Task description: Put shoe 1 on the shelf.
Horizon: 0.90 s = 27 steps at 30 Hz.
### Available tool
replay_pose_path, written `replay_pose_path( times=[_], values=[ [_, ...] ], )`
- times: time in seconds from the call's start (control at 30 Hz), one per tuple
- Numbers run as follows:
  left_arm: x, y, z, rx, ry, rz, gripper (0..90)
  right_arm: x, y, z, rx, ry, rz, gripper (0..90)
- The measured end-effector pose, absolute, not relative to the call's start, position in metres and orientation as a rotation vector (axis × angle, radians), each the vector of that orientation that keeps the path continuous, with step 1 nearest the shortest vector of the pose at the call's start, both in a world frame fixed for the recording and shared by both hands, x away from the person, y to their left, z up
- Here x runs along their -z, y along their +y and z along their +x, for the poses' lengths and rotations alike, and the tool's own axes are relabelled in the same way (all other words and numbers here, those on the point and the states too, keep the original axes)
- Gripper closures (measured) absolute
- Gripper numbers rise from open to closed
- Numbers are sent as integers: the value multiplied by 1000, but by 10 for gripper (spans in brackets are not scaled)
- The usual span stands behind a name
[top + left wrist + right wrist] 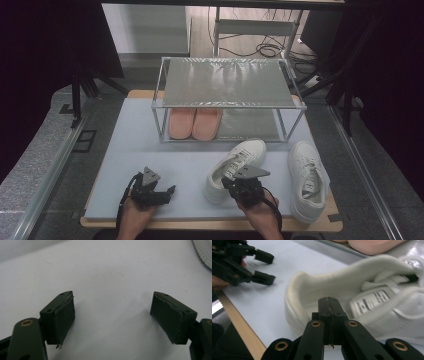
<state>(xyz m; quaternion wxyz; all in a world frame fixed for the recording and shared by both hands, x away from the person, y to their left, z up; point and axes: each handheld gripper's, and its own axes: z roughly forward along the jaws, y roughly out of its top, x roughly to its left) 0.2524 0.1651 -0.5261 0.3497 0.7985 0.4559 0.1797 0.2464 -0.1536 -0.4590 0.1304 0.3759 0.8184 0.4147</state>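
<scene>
while the left gripper [167, 190] rests wide open at lower left, the right gripper [234, 183], jaws pressed together and holding nothing, is poised at the heel of the white sneaker [235, 167] at lower centre, probably to nudge it toward the rack [227, 82].

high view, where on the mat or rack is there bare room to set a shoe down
The rack's top shelf is bare. Its lower shelf is free to the right of the pink slippers. The mat is open left of the left gripper. Front right is crowded by both white sneakers.
</scene>
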Motion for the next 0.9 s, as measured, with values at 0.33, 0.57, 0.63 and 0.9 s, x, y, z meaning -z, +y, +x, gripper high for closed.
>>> replay_pose_path(
  times=[0.33,0.57,0.63,0.9],
  values=[
    [526,165,252,-465,1182,2068,198,457,-168,237,-1155,2399,1072,899],
    [526,165,252,-465,1183,2067,198,455,-186,228,-1127,2403,1087,899],
    [526,165,252,-465,1183,2067,198,454,-192,226,-1119,2404,1093,899],
    [526,165,252,-465,1183,2067,198,453,-217,221,-1094,2398,1138,899]
  ],
)
